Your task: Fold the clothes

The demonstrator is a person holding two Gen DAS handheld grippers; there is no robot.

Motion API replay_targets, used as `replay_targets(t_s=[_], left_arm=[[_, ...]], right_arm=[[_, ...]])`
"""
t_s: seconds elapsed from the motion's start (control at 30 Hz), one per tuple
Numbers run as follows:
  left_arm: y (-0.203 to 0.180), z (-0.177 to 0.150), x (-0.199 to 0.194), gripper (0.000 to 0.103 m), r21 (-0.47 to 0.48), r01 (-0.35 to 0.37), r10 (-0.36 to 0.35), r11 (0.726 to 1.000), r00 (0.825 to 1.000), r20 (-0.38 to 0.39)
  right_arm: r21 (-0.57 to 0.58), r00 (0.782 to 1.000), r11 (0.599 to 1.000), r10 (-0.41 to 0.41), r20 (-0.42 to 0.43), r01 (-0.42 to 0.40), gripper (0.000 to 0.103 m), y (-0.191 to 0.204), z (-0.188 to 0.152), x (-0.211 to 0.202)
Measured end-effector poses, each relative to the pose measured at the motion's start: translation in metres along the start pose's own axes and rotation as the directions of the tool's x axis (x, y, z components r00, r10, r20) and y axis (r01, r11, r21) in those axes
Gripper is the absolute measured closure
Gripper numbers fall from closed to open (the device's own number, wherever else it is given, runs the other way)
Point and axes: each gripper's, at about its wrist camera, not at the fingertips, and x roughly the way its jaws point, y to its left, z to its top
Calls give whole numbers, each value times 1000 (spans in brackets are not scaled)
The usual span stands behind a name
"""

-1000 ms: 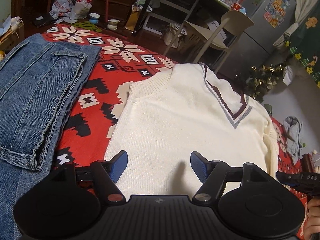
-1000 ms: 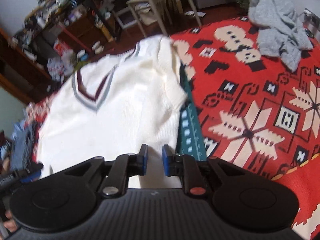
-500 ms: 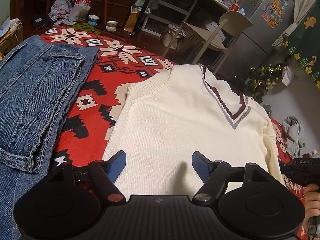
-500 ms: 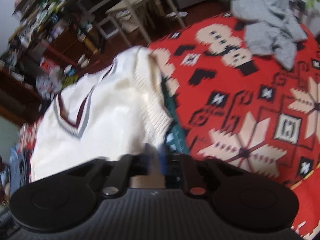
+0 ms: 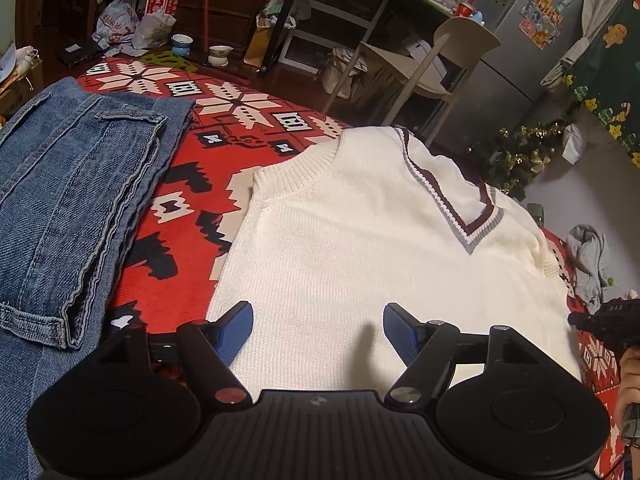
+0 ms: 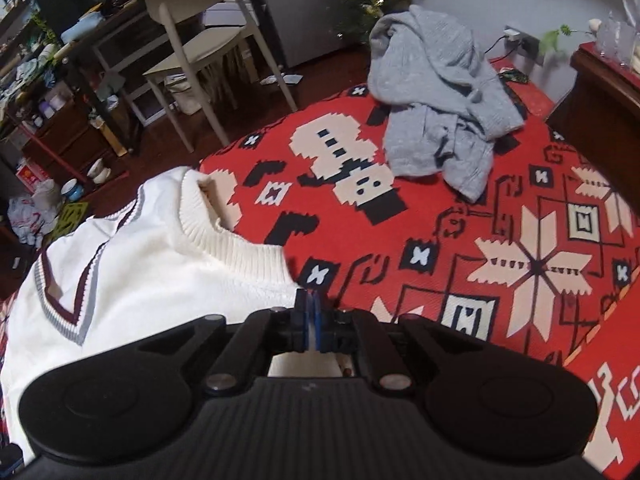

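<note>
Folding is barely begun: jeans [image 5: 76,204] lie folded at far left, the cream vest [image 5: 384,264] lies flat on the red blanket [image 6: 500,264], the left gripper [image 5: 318,330] hangs open above it, the right gripper [image 6: 313,320] is clenched, whether on the vest's edge I cannot tell, and a grey garment [image 6: 436,96] waits crumpled

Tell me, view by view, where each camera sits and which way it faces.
Left wrist: on the left tongs, angled down over the cream V-neck vest, folded jeans alongside; open jaws, plus the right tongs and a hand at the edge.
Right wrist: on the right tongs, angled down at the vest's side edge; jaws shut on it.
Shared: vest, red patterned blanket, grey garment, chair.
</note>
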Motion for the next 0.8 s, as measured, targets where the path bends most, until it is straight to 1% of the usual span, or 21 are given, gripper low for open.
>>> replay_targets(t_s=[0.03, 0.07, 0.1, 0.17, 0.23, 0.27, 0.3, 0.47, 0.7, 0.8], left_arm=[[0, 0, 0, 32, -1, 0, 0, 1000, 1000, 0], [0, 0, 0, 32, -2, 1, -1, 1000, 1000, 1], [1, 0, 0, 32, -5, 2, -2, 1000, 1000, 0], [1, 0, 0, 32, -10, 4, -4, 1000, 1000, 0], [2, 1, -1, 32, -18, 6, -6, 1000, 1000, -2], [3, 1, -1, 32, -22, 7, -7, 1000, 1000, -3], [3, 1, -2, 32, -26, 8, -8, 1000, 1000, -5], [5, -2, -9, 32, -38, 9, -9, 999, 1000, -11], [12, -10, -33, 32, -72, 26, -28, 997, 999, -24], [14, -15, -43, 32, -85, 18, -20, 996, 999, -26]], right_arm=[[9, 1000, 1000, 12, -5, -12, 98, -2, 1, -1], [18, 1000, 1000, 23, -11, -23, 93, -5, 2, -3], [27, 999, 999, 35, -16, -34, 91, -7, 2, -4], [58, 998, 997, 55, -18, -54, 91, -17, 2, -15], [70, 997, 996, 62, -46, -59, 91, -25, -2, -25], [74, 996, 996, 58, -66, -53, 88, -28, -6, -28], [78, 995, 996, 53, -86, -46, 87, -32, -10, -30], [59, 989, 998, 31, -146, -23, 87, -31, -27, -38], [-43, 982, 999, -37, -185, 29, 87, -18, -58, -62], [-82, 978, 996, -62, -200, 46, 87, -15, -69, -66]])
